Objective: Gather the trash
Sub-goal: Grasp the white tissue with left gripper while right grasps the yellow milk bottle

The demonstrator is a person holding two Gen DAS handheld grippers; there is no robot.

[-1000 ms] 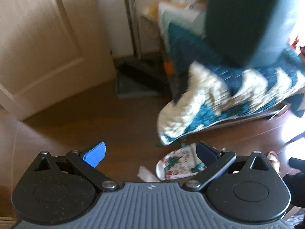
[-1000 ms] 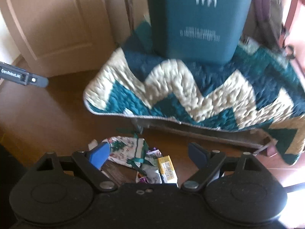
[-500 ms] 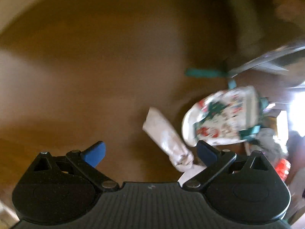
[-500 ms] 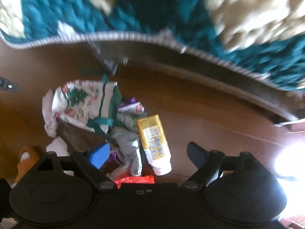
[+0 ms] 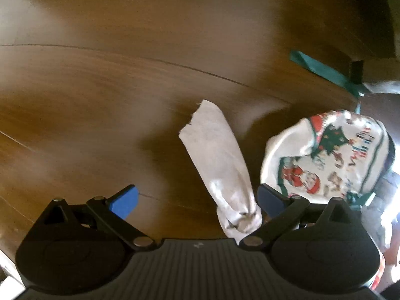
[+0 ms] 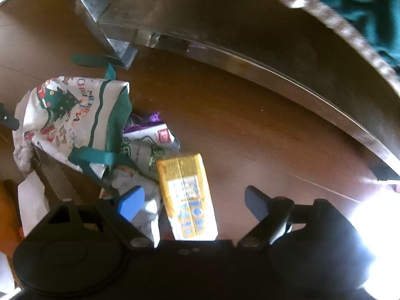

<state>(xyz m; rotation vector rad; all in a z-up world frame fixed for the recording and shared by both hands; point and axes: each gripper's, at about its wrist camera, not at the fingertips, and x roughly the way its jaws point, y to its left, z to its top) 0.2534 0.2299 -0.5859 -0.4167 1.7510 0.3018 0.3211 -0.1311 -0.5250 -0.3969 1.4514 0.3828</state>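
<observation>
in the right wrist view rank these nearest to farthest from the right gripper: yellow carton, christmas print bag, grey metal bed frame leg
1. The yellow carton lies on the floor between the open fingers of the right gripper, nearer the left one.
2. The Christmas print bag lies farther up and to the left.
3. The grey metal bed frame leg stands farthest, at the top left.

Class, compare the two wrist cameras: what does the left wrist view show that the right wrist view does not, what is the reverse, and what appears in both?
Only the left wrist view shows the open left gripper over a twisted white paper scrap lying near its right-hand finger.

Only the right wrist view shows the open right gripper, a yellow carton lying between its fingers, a purple and white wrapper and a metal furniture frame.

Both show the Christmas-print bag with its green ribbon, on the brown wooden floor.
</observation>
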